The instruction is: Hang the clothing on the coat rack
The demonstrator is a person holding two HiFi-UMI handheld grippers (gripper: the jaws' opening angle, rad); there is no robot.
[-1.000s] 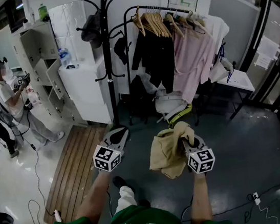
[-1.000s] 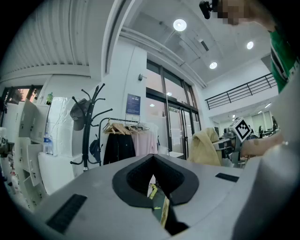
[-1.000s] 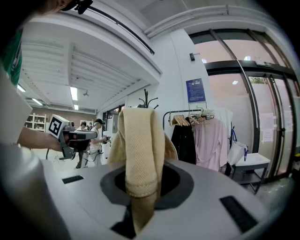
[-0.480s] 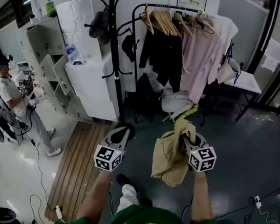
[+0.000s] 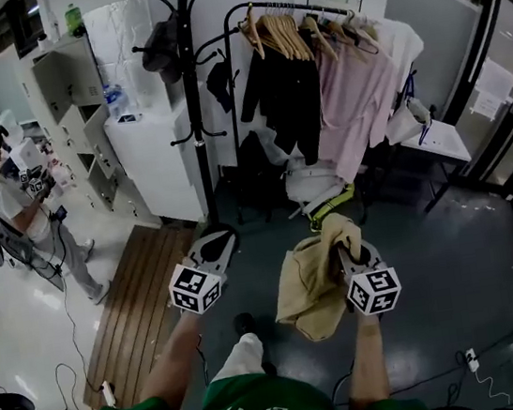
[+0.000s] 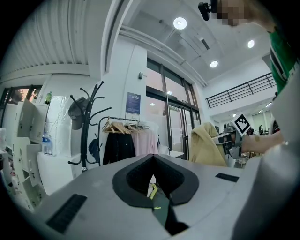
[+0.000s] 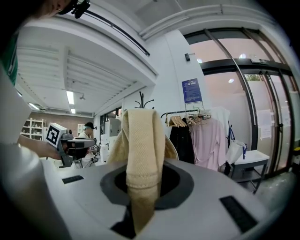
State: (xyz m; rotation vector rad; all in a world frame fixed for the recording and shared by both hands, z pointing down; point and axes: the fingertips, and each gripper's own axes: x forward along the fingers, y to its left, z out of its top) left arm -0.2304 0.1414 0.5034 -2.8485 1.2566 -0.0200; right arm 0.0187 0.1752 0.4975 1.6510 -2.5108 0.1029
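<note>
Close in, our right tool [image 5: 351, 257] is clamped on a fold of the tan garment [image 5: 307, 282]. The cloth bunches over the jaws and hangs down beside them, clear of the floor. Our left tool [image 5: 215, 248] is near it, jaws together with nothing in them. We read this as the carry step: clothing in hand, not yet hung.

Ahead stands the black coat rack [image 5: 198, 122], well apart from the garment, with a dark cap [image 5: 162, 53] on one upper hook; several hooks look free. Beyond it to the right, the clothes rail [image 5: 305, 12] is crowded with hangers.

Next, we reckon, we close the gap, lift the garment high and drop a collar or fold over a free hook. The left tool may have to open and spread the cloth.
</note>
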